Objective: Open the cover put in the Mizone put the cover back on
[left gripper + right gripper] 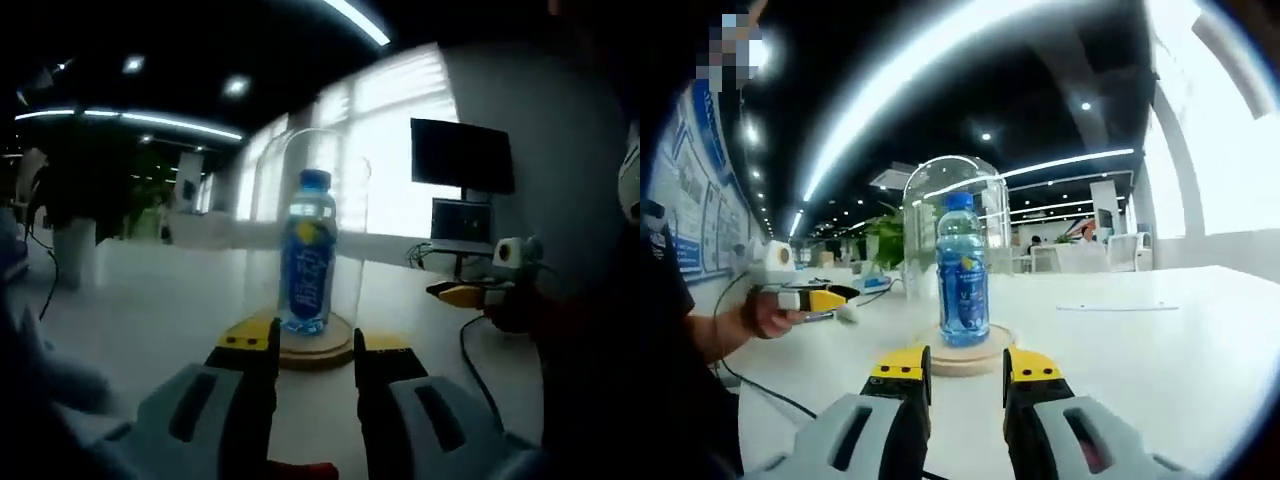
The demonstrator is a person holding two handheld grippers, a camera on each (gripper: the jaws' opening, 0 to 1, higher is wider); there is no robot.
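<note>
A blue Mizone bottle [307,262] [962,272] stands upright on a round wooden base [335,352] [992,345] under a clear glass dome cover [350,200] [985,195]. In the left gripper view my left gripper [315,345] stands open just short of the base, nothing between its yellow-tipped jaws. The right gripper [462,294] shows at the right of that view, held in a hand. In the right gripper view my right gripper [968,370] is open close before the base, and the left gripper [820,298] sits off to the left in a hand.
The white table [150,300] [1140,340] stretches wide around the base. A dark monitor [462,155] and a smaller screen [460,222] stand at the far right edge. A cable [475,360] trails over the table. A person's arm [720,330] is at the left.
</note>
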